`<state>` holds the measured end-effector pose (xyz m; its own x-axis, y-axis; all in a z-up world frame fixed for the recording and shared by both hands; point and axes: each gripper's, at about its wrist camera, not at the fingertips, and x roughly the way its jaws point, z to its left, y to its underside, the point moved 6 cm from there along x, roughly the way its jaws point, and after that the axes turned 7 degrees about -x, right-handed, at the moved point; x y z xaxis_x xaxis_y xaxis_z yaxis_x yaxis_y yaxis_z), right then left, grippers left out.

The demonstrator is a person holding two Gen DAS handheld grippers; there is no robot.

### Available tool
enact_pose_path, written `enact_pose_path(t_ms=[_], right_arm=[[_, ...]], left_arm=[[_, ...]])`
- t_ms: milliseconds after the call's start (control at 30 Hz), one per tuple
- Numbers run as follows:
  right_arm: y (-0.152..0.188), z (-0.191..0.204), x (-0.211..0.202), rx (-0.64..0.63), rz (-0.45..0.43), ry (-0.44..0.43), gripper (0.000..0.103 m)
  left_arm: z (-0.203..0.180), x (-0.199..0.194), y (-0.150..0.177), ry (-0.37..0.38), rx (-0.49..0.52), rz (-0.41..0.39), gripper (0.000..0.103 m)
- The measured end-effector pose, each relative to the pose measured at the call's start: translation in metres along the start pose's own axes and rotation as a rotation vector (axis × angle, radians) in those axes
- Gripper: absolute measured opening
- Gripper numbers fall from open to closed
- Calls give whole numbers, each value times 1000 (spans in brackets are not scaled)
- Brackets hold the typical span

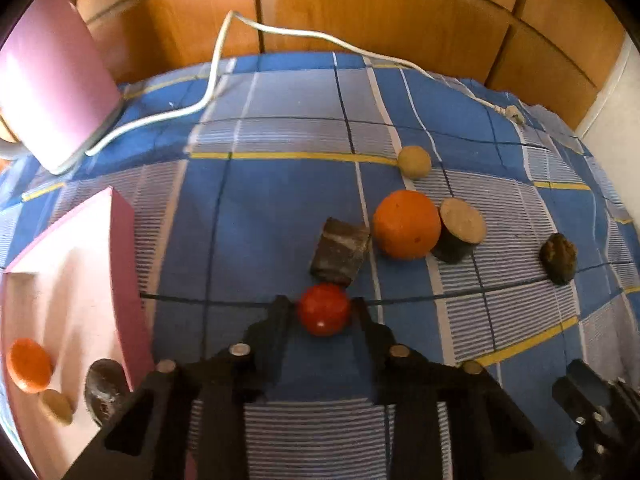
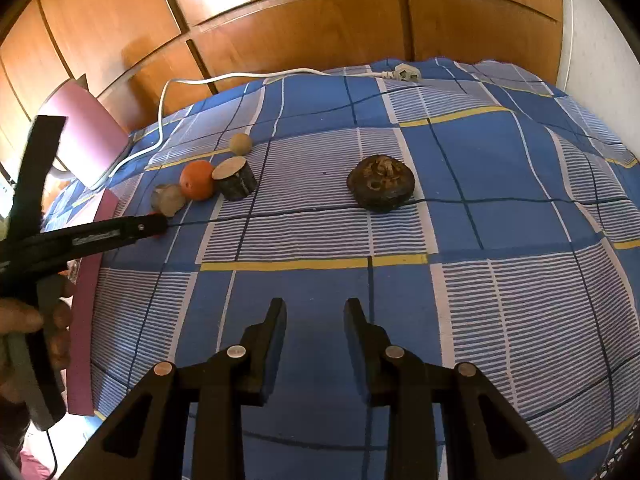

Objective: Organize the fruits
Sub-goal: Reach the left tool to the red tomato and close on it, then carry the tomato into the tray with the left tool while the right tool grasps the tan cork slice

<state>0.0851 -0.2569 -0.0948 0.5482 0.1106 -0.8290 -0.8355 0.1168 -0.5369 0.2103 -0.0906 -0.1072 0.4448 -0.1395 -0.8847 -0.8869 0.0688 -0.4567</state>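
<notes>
In the left wrist view my left gripper (image 1: 322, 309) is shut on a small red round fruit (image 1: 324, 312), low over the blue checked cloth (image 1: 260, 220). Just beyond it lie a brown block (image 1: 340, 252), an orange (image 1: 406, 224), a dark cylinder with a pale cut face (image 1: 460, 232), a beige ball (image 1: 415, 162) and a dark wrinkled lump (image 1: 558, 258). My right gripper (image 2: 316, 312) hovers over bare cloth, its fingers slightly apart with nothing between them. The lump (image 2: 380, 184) sits ahead of it.
A pink tray (image 1: 120, 248) at the left holds an orange piece (image 1: 30, 364), a beige piece (image 1: 58, 406) and a dark piece (image 1: 106, 392). A pink lid (image 1: 52, 80) leans at the back left. A white cable (image 1: 280, 32) with a plug (image 2: 406, 73) crosses the far cloth before wooden doors.
</notes>
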Motion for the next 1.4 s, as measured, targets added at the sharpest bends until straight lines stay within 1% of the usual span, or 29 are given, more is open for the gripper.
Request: enact_pose_path(t_ms=[67, 300, 500, 700, 800, 933, 1067, 1167, 1267, 1400], right_arm=[[0, 0, 0, 0, 0, -1, 30], [-1, -3, 5, 8, 3, -2, 30], [-4, 4, 10, -7, 16, -30, 30], [-23, 24, 17, -83, 3, -68, 30], [-41, 35, 19, -133, -23, -58, 30], [-64, 46, 28, -194, -36, -40, 30], [-78, 57, 42, -268, -18, -34, 30], [-82, 66, 54, -344, 9, -35, 34], [-87, 71, 65, -416, 25, 0, 34], [-95, 78, 80, -487, 51, 5, 36]], left_arm=[[-3, -7, 6, 55, -9, 3, 25], [-8, -53, 37, 120, 26, -82, 25], [9, -83, 63, 167, -33, -102, 25], [35, -99, 81, 171, -95, -113, 25], [52, -108, 88, 171, -132, -125, 25], [75, -118, 95, 163, -181, -143, 25], [103, -129, 105, 146, -244, -159, 25], [125, -136, 111, 128, -293, -173, 25], [145, -141, 115, 106, -334, -188, 25], [166, -146, 119, 84, -380, -199, 25]])
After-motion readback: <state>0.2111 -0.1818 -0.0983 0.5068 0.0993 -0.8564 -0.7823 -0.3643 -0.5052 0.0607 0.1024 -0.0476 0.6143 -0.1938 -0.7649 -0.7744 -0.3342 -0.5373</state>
